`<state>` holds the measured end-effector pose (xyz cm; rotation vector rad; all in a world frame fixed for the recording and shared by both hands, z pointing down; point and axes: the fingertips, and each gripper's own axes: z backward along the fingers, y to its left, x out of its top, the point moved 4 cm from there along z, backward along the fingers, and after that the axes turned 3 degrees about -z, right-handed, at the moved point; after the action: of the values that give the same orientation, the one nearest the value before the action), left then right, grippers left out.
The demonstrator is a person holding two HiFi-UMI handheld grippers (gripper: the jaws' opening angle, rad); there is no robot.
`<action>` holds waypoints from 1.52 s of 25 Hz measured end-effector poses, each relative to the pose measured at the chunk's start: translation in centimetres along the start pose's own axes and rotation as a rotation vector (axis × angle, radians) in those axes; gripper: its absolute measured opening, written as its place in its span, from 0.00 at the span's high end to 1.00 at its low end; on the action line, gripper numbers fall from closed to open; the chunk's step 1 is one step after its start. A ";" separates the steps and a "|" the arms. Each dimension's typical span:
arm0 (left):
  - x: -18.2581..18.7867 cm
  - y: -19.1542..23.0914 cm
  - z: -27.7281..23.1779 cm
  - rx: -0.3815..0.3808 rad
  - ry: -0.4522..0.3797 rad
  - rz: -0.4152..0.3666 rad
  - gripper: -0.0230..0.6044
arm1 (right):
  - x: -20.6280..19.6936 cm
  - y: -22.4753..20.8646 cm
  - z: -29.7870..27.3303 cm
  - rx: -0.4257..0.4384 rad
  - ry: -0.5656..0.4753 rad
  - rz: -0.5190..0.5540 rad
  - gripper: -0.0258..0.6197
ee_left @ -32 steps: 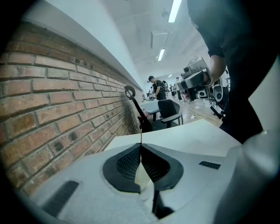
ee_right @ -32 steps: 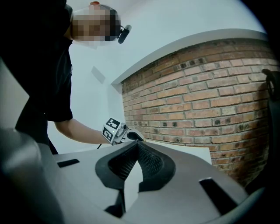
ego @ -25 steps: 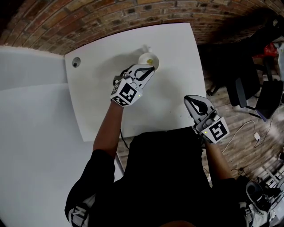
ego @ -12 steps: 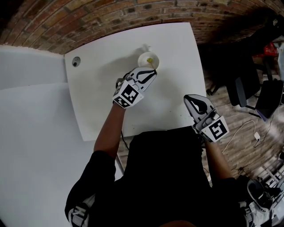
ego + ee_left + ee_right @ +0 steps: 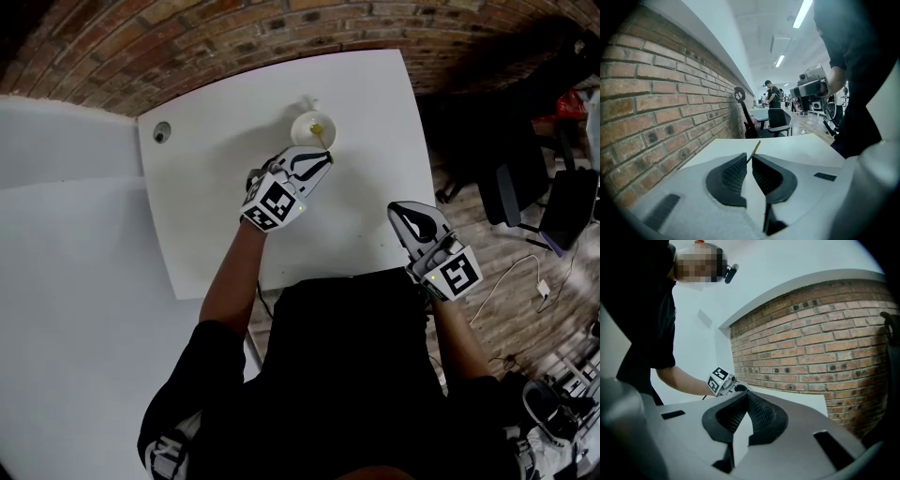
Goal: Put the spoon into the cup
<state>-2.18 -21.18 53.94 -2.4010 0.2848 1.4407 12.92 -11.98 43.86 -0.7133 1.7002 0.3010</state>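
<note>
A white table [image 5: 216, 206] stands against a brick wall [image 5: 656, 93]. The cup [image 5: 302, 122] is white and it stands upright on the far part of the table, near the middle of the far edge. A small round hole [image 5: 160, 132] is in the far left corner of the table, well apart from the cup.

The left gripper [image 5: 326, 157] is above the table, just near and a little right of the cup. In the left gripper view, the left gripper [image 5: 750, 159] has its jaws closed on the thin yellow spoon [image 5: 755, 149], and the handle sticks out upward past the jaw tips. In the head view, the spoon [image 5: 323, 141] goes from the jaw tips toward the cup. A yellow spot shows inside the cup, so the far end of the spoon seems to be in it, but the picture is too small to be sure.

The right gripper [image 5: 405, 212] is over the near right part of the table, well apart from the cup and the spoon. In the right gripper view, the right gripper [image 5: 747, 397] has its jaws together with nothing between them.
</note>
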 end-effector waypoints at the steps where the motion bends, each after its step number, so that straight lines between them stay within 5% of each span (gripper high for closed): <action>1: 0.0 0.0 0.0 0.003 0.003 -0.002 0.92 | -0.1 0.0 0.0 -0.001 0.001 0.003 0.95; 38: 1.1 -1.3 2.2 0.015 -0.004 -0.011 0.90 | 0.2 2.5 2.4 -0.022 -0.025 0.032 0.95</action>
<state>-3.01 -19.18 52.24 -2.3840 0.2803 1.4337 13.31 -8.79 42.57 -0.6968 1.6882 0.3503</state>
